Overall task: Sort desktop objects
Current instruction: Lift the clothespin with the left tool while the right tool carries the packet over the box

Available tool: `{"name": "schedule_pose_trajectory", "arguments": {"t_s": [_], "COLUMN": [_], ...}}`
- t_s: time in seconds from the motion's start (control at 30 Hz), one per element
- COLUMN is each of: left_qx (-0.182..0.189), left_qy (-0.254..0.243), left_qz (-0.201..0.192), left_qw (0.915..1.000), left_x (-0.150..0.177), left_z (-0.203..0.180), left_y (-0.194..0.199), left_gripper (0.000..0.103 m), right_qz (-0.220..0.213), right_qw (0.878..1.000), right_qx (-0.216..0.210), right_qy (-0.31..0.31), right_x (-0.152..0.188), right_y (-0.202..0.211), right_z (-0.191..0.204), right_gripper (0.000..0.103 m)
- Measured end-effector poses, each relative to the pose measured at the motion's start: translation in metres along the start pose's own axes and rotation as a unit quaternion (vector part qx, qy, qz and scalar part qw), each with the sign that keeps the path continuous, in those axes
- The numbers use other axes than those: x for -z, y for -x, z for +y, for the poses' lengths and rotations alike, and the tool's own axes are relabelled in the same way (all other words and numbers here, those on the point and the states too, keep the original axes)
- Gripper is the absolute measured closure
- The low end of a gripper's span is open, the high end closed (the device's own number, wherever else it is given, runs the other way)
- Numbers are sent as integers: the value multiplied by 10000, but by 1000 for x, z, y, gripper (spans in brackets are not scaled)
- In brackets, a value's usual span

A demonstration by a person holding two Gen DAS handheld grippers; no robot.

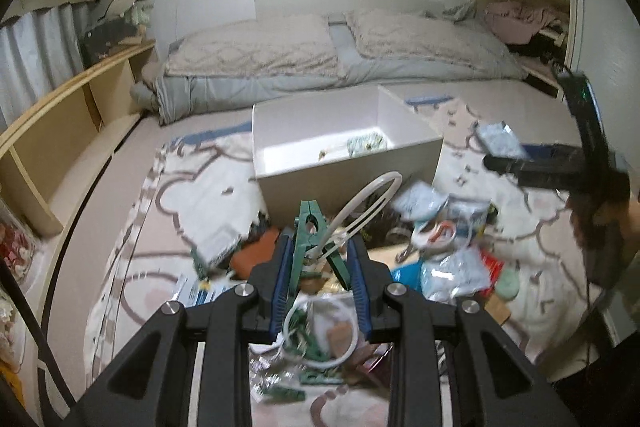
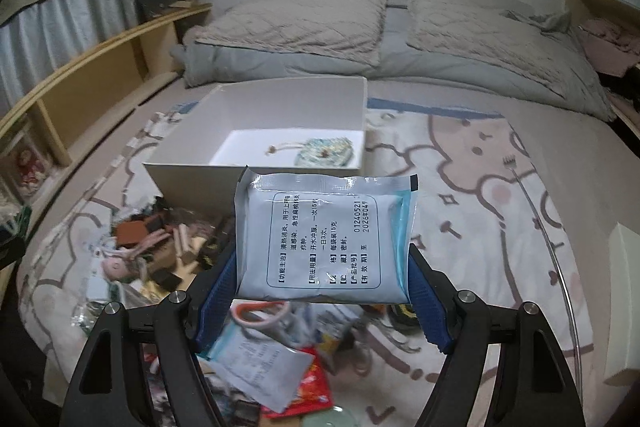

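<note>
My left gripper [image 1: 320, 251] is shut on a green clothespin [image 1: 310, 233], held upright above the pile, with a white cable loop [image 1: 370, 203] hooked on it. My right gripper [image 2: 322, 267] is shut on a pale blue printed sachet [image 2: 324, 237], held flat between the blue pads [image 2: 218, 291]. The same sachet [image 1: 498, 141] and right gripper [image 1: 560, 167] show at the right of the left wrist view. A white open box [image 1: 344, 163] [image 2: 192, 175] stands on the bed beyond the pile, with a small greenish item [image 2: 324, 151] inside.
A heap of mixed small objects [image 1: 440, 251] [image 2: 180, 251] lies on a cartoon-print blanket [image 2: 480, 187]. Folded grey bedding [image 1: 320, 55] lies behind the box. A wooden shelf [image 1: 60, 119] runs along the left. A small white box [image 2: 624, 307] sits at the right edge.
</note>
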State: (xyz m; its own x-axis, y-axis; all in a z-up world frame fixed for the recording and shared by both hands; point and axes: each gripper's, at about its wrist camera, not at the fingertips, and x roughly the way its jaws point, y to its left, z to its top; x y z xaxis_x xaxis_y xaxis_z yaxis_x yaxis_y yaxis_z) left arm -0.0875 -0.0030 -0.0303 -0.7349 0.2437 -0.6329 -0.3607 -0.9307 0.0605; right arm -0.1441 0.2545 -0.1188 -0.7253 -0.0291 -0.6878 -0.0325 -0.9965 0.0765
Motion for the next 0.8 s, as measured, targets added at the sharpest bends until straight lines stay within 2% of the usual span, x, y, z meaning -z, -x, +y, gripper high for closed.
{"name": "schedule_pose_trajectory", "arguments": {"t_s": [0.37, 0.57, 0.8], "left_qx": [-80, -221, -349], "left_qy": [209, 270, 392], "left_qz": [-429, -502, -548], "left_qw": [9988, 9981, 9971], "left_x": [-37, -46, -50], "left_z": [-12, -13, -7], "left_y": [4, -3, -12], "left_gripper": [75, 75, 75], "right_qz": [-314, -597, -807], "right_qw": [9988, 9970, 9953], "right_qx": [-293, -415, -366], "right_qy": [221, 251, 381], "right_x": [-16, -35, -56], "right_y": [18, 27, 24], "right_z": [29, 39, 49], "right_gripper": [24, 24, 24]}}
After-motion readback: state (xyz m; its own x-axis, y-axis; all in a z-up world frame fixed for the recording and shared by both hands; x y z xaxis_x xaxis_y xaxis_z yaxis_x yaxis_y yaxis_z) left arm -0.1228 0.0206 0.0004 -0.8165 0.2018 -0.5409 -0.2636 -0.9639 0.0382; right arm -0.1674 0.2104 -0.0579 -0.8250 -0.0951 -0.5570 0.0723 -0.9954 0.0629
